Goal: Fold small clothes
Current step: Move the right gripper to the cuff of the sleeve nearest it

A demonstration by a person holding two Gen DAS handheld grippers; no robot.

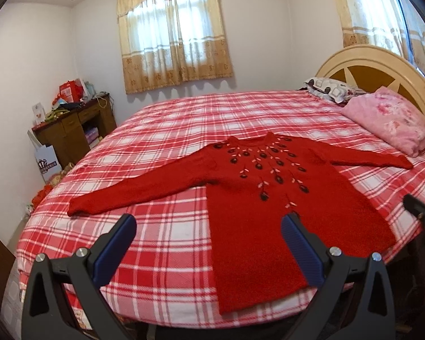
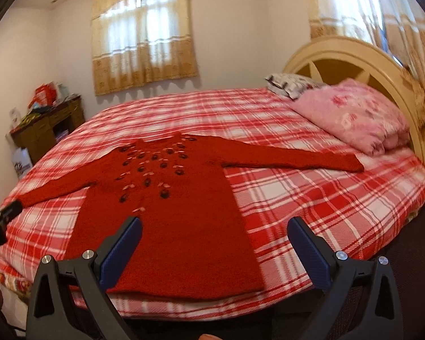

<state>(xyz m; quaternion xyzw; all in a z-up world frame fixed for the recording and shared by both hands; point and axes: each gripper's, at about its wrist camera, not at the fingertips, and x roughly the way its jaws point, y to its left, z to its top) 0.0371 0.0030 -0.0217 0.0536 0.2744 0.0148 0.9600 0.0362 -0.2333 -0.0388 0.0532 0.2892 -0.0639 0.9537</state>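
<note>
In the left wrist view, the red sweater (image 1: pixel 252 204) lay flat and face up on the plaid bed (image 1: pixel 167 130), sleeves spread toward nine and three o'clock, hem nearest the camera. The left gripper (image 1: pixel 208 228) hovered over the hem's left side with its fingers spread wide, holding nothing. The other tool showed at three o'clock.

In the right wrist view, the sweater's body sat toward ten o'clock, its right sleeve (image 2: pixel 297 155) reaching toward the pink pillow (image 2: pixel 354 119) at two o'clock. The right gripper (image 2: pixel 215 228) hung above the hem's right side, fingers likewise wide apart and empty.

Folding seemed not yet begun; the likely next move called for pinching a sleeve cuff or side edge and carrying it across the chest.
</note>
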